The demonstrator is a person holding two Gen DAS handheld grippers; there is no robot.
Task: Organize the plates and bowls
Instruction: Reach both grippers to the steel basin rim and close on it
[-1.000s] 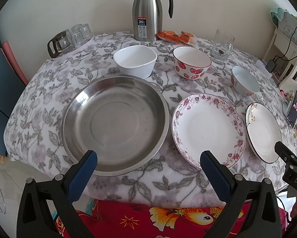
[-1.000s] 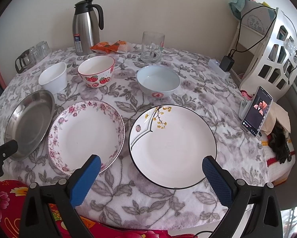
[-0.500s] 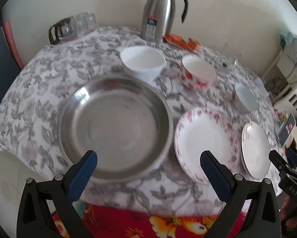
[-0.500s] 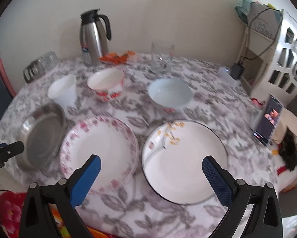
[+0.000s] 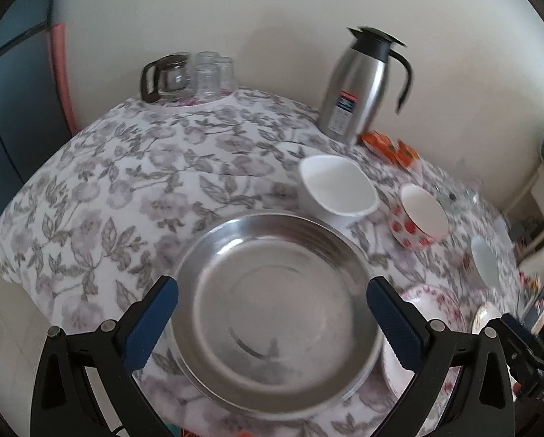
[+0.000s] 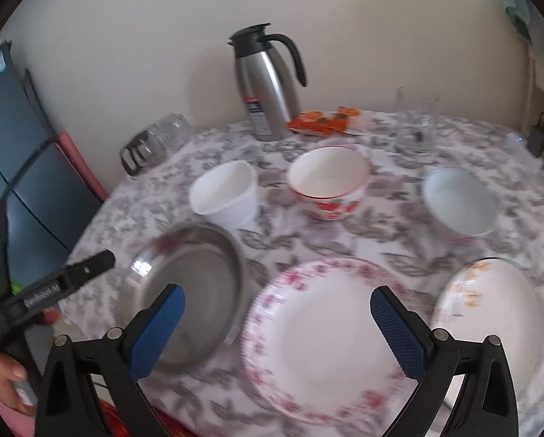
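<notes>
The counter (image 6: pixel 388 244) wore a cloth with grey leaves, and all the dishes sat on it, none stacked yet. The biggest was the shiny metal pan (image 5: pixel 275 313) at the left. Just to its right lay the pink flower plate (image 6: pixel 322 338), and right of that the plate with yellow flowers (image 6: pixel 490 313). Behind them stood three bowls in a row: the white bowl (image 6: pixel 226 195) just behind the pan, the strawberry bowl (image 6: pixel 328 180) in the middle, and the pale blue bowl (image 6: pixel 459 200) at the right.

The step looked like getting ready to pick up the first dish. A good way, I think, would be to come in low at a plate's near edge and pinch only the rim. The rims looked thin and smooth, so a slow, firm squeeze should stop a slip. The big pan seemed best as the bottom of the pile.

The left hand-held gripper (image 5: pixel 272 322) hung over the near side of the pan, spread wide, holding nothing and touching nothing. The right hand-held gripper (image 6: pixel 277 327) was also spread wide and empty, above the near edge of the pink flower plate.
</notes>
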